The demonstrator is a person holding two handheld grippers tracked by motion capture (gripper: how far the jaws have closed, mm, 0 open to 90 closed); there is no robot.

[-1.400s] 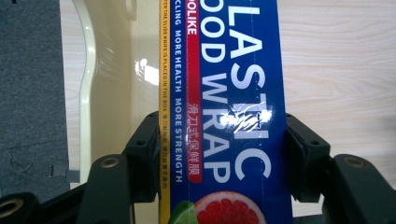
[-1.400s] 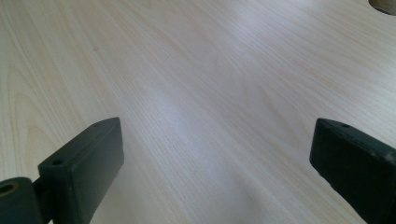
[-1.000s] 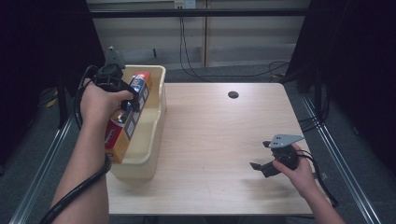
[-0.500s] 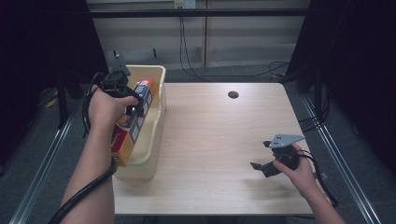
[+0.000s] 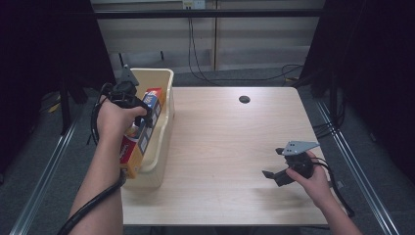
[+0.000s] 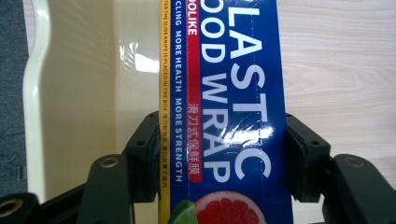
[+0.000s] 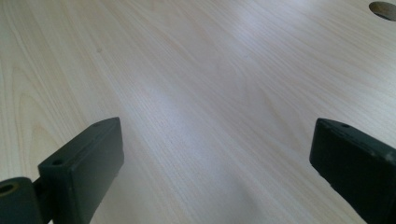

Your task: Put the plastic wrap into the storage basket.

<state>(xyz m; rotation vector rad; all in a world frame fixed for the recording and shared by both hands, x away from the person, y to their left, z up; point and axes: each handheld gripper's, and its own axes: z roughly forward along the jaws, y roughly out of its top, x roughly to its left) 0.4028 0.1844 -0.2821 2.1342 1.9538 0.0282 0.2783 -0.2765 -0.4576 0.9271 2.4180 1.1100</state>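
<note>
My left claw is clamped across the plastic wrap box, one jaw on each long side, and in the high view the box sits tilted in the cream bin at the counter's left edge, its far end up near the rim. I judge I'm at the lift-out step: grip made, box not yet clear of the bin. Next I should raise it straight past the wall before swinging over the counter. My right claw rests wide apart, holding nothing, low over bare wood
</note>
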